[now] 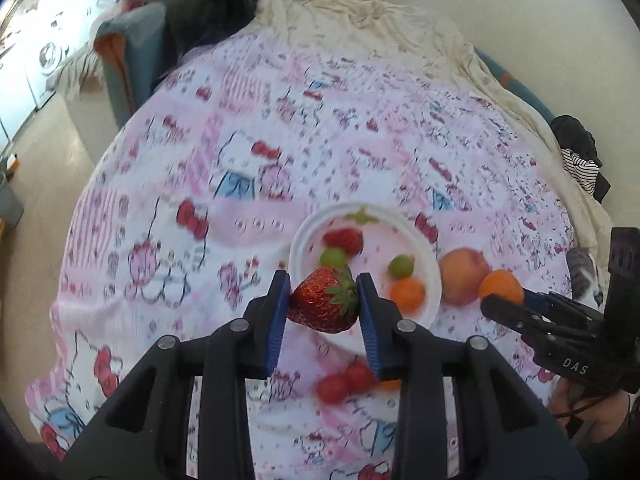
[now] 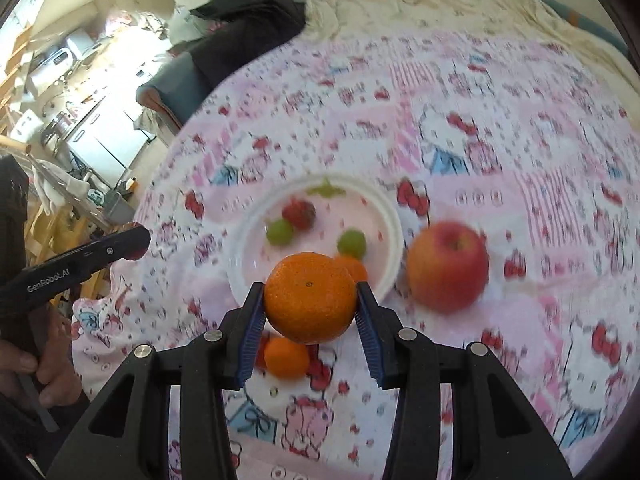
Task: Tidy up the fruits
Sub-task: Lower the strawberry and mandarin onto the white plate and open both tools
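Observation:
My left gripper is shut on a red strawberry, held above the near rim of the white plate. My right gripper is shut on an orange mandarin, also above the plate's near edge. In the plate lie a strawberry, two green grapes and a small mandarin. A red apple sits on the cloth right of the plate. Two strawberries lie on the cloth near me, and another mandarin lies below my right gripper.
The fruit lies on a pink cartoon-print cloth over a bed, with a cream sheet behind. A dark chair with clothes stands at the back left. A hand holds the other gripper at the left edge.

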`<state>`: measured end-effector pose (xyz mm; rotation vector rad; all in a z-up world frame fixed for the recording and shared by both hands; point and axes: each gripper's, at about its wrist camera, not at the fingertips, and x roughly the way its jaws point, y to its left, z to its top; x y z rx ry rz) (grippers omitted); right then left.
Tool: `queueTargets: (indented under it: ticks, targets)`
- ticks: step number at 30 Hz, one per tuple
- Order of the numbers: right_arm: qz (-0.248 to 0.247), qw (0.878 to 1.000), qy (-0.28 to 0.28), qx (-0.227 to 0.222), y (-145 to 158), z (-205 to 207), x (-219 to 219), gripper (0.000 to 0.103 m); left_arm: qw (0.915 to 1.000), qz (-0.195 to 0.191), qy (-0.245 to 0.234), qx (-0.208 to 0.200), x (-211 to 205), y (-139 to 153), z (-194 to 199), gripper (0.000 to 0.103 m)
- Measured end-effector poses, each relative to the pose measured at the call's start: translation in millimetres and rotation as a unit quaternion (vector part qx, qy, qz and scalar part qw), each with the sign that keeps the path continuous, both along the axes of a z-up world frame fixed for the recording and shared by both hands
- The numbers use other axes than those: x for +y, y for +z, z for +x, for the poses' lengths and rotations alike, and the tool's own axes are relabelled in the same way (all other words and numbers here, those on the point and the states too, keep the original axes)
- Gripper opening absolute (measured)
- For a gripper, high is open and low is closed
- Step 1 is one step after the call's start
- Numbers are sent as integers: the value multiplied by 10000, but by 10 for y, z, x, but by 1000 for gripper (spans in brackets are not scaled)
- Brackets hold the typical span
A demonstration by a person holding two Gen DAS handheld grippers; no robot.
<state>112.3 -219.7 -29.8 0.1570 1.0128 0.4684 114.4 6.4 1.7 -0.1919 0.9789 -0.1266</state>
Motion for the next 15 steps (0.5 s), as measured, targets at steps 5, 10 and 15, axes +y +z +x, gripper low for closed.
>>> queueTargets:
  ticks: [5,10,15]
  targets:
    - [188,9998,-32,-77,94,263,-12,46,9996,239,-157,-74,-134,20,297,30]
    - [174,9998,-34,-58,95,591,22,46,9996,227,-137,56,-179,-134,592,30]
    - [231,9995,-153,165,-82,872,10,46,9996,222,-102,137,-201,-337,811,30]
